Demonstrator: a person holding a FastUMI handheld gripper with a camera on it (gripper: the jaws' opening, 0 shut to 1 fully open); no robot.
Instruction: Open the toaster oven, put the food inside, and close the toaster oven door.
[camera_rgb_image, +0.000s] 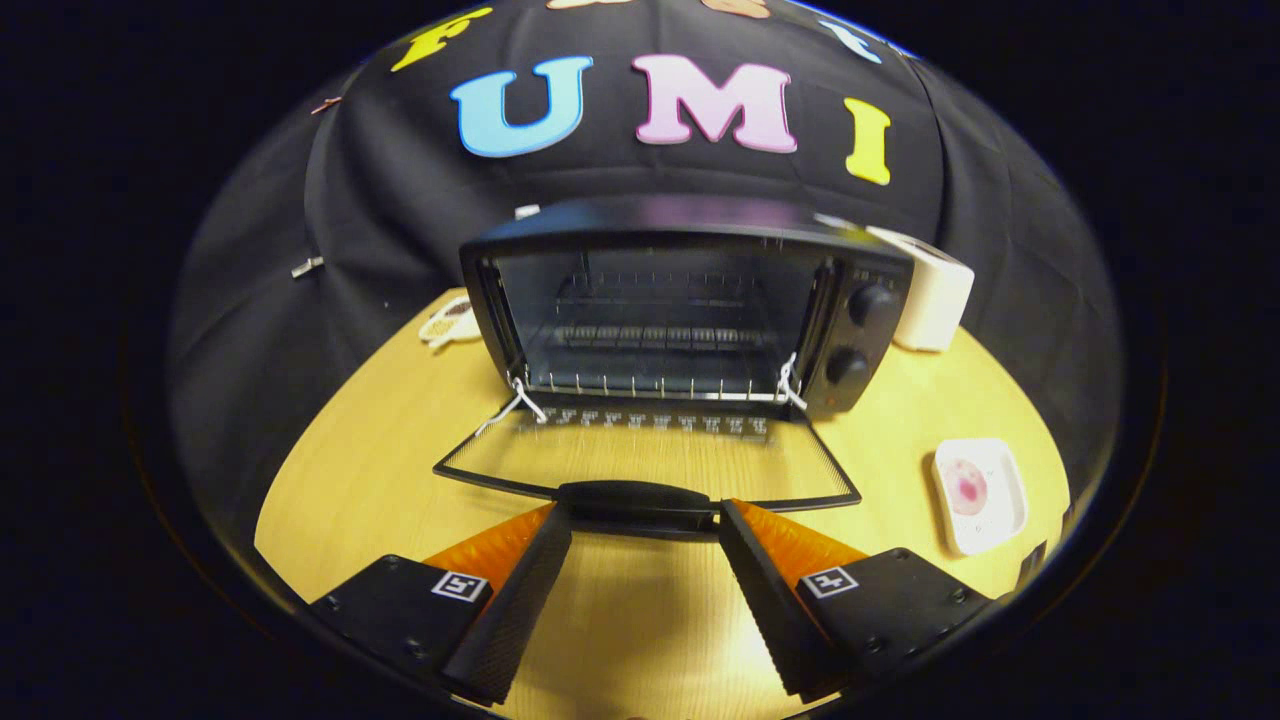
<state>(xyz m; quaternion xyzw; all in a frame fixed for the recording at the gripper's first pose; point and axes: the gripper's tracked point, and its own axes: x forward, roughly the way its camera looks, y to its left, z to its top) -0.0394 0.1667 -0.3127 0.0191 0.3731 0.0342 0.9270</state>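
My gripper (645, 520) is held low and level over the pale wood-grain tabletop (640, 620), aimed straight at the front of the black metal toaster oven (690, 300); its two wedge-shaped fingers (520, 590) are spread wide, with ribbed inner faces turned toward each other and small square markers on their upper blocks. The fingertips sit at either end of the black bar-shaped door handle (637, 497), which spans the gap between them; I cannot tell whether either tip touches it, and nothing is clamped. The glass-paned oven door (650, 460) is folded fully down, lying nearly flat over the table with its long axis running across my line of sight and its handle edge toward me; the wood shows through the pane. Beyond it the box-shaped oven opens toward me, showing a wire rack (650, 335) with thin parallel bars inside, and two round black knobs (868, 303) stacked on its right-hand panel. The food, a pink round item, rests on a white rounded-square plate (1005, 500) on the table to the right of my right finger, well apart from the oven. A cream-white boxy appliance (935, 295) stands just beside the oven's right rear corner.
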